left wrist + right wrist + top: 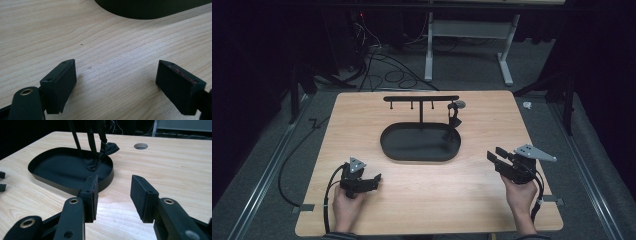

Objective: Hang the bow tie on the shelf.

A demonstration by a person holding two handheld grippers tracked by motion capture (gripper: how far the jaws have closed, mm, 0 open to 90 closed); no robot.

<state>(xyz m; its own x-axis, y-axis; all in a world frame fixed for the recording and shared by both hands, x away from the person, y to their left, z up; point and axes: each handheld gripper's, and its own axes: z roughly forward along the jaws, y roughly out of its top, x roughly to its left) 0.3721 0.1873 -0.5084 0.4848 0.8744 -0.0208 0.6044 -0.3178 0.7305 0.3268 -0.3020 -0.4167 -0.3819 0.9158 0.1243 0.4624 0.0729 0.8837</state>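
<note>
jaws of both the left gripper [374, 179] and right gripper [493, 156] stand wide open and empty, apparently pre-approach; next move likely requires reaching toward the black tray [388, 145].

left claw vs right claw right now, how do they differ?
The left claw sits low at the near-left of the light wooden table; the right claw is held off the near-right. The left claw points right across the table, the right claw points left toward the black oval tray. The left claw's jaws gape wider. Both are open, empty, and hand-held.
</note>
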